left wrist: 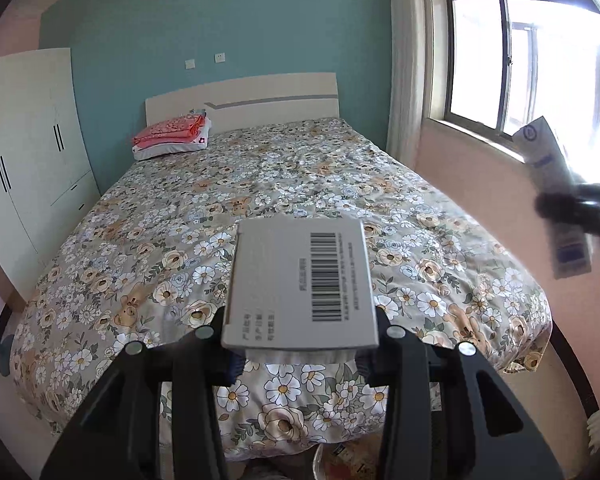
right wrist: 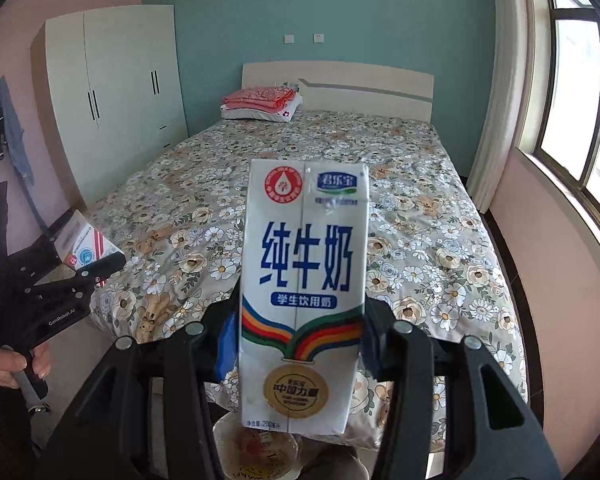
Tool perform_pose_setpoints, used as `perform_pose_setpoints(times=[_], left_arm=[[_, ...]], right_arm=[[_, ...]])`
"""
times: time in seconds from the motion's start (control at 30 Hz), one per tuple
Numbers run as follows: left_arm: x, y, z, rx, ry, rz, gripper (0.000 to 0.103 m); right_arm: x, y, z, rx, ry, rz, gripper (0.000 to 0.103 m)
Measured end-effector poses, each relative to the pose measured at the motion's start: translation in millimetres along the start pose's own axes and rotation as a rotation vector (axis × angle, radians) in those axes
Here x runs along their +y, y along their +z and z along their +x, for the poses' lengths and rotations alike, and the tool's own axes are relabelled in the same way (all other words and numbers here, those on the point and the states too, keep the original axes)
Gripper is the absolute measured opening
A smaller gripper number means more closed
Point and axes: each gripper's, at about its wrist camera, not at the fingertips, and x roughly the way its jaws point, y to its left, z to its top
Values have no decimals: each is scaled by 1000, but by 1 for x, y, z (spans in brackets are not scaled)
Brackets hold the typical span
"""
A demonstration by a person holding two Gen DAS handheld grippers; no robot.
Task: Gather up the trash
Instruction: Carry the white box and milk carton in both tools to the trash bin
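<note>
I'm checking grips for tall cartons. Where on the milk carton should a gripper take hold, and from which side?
Grip the lower half of the milk carton, with one pad on each narrow side and the printed front facing the camera. It is a tall, flat-sided box, so its parallel side walls give the pads flat seats. The right gripper holds it that way now, coming from below with the carton upright.

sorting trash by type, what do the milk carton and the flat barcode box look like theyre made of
Milk carton: looks like coated paperboard, glossy; printed colours, sharp folded edges and a faint sheen near its top suggest a laminated drink carton. Any inner lining cannot be seen.

Flat barcode box: looks like thin matte grey-white cardboard; dull surface, printed barcode and a folded flap edge along its side. Both sit clamped in the tongs.
</note>
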Motion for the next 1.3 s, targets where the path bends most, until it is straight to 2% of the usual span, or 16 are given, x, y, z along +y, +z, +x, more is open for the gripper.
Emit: perform_pose_setpoints(times=[0.4, 0.53, 0.8, 1.3], left_arm=[[-3, -74, 42, 131, -39, 10, 44], [-11, -99, 54, 163, -49, 47, 44], [-24, -148, 88, 269, -112, 87, 44], [-41, -236, 137, 461, -229, 89, 44]], right_arm=[[14, -77, 50, 121, 55, -38, 50], [16, -98, 67, 164, 65, -41, 50], [19, -143, 107, 275, 101, -50, 50], [38, -222, 176, 491, 145, -89, 50]])
